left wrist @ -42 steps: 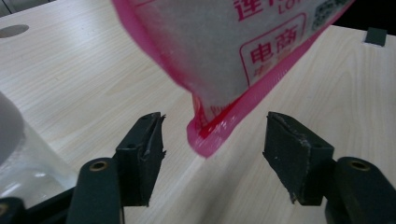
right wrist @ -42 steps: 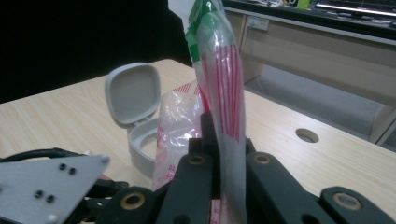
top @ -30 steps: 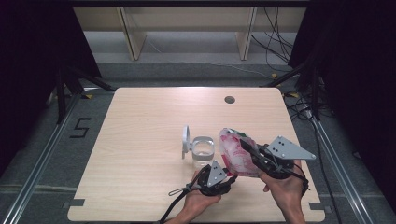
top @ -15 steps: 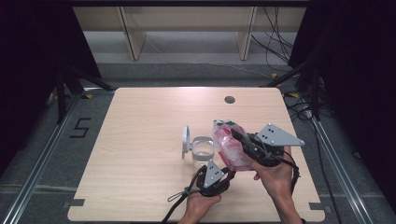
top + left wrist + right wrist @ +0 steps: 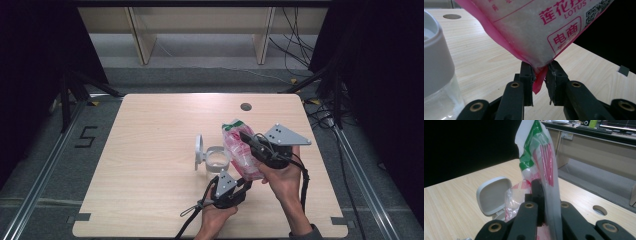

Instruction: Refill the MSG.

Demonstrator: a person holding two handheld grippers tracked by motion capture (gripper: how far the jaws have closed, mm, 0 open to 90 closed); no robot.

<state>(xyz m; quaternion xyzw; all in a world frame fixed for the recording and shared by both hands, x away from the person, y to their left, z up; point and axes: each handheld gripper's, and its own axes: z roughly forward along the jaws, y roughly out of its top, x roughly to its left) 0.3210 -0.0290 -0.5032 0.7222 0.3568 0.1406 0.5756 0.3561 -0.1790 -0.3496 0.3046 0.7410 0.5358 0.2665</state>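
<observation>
A pink bag of white powder [image 5: 239, 156] hangs tilted over the table, held between both grippers. My right gripper [image 5: 246, 137] is shut on its crumpled green-and-red top [image 5: 541, 152], with the film pinched between the jaws [image 5: 544, 185]. From below, my left gripper [image 5: 247, 180] grips the bag's bottom corner [image 5: 536, 30]. Its jaws have just been closing and both pads now press on that corner [image 5: 539, 69]. A clear jar [image 5: 216, 161] with its white hinged lid [image 5: 199, 150] flipped open stands just left of the bag.
The jar's white collar [image 5: 436, 57] sits close on the left in the left gripper view, and its lid [image 5: 492, 195] stands behind the bag in the right gripper view. A cable hole [image 5: 245, 106] lies in the far part of the wooden table [image 5: 150, 175].
The right hand has carried the bag's top leftward and farther from the person, so the bag stands more upright near the jar. The left hand has stayed put at the bottom corner.
</observation>
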